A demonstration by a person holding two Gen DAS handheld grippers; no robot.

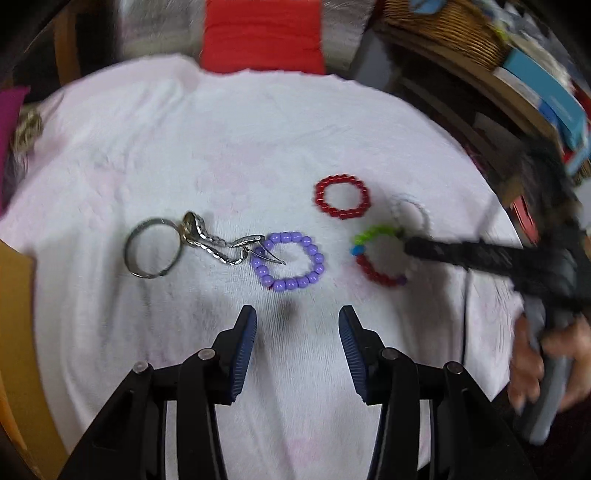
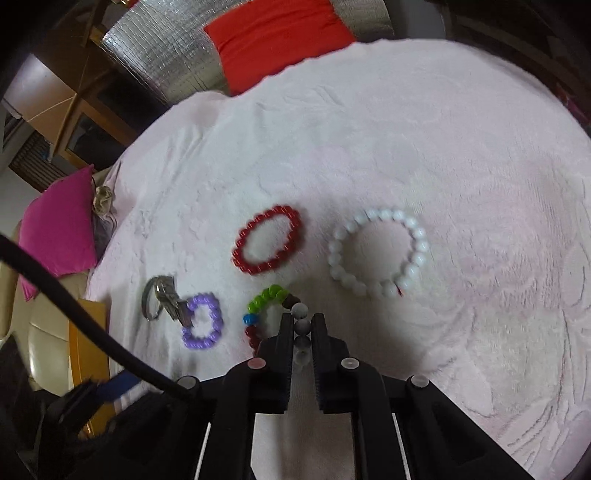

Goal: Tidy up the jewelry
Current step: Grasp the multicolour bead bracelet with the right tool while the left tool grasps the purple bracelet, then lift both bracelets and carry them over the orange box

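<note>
Jewelry lies spread on a pale pink blanket (image 2: 461, 155): a white bead bracelet (image 2: 380, 253), a red bead bracelet (image 2: 267, 240), a purple bead bracelet (image 1: 290, 261) overlapped by a metal keyring (image 1: 153, 247), and a multicolored bracelet (image 2: 266, 299). The right gripper (image 2: 301, 328) is clamped on the multicolored bracelet's white beads. The left gripper (image 1: 297, 325) hangs partly spread and empty just short of the purple bracelet.

Jaws pinching multicoloured bead bracelet (image 2: 266, 300)

I'm seeing a pale pink fuzzy blanket (image 2: 406, 129), red cushion (image 2: 277, 40) up top, magenta pillow (image 2: 55, 229) far left, wicker basket (image 1: 450, 33) upper right.
</note>
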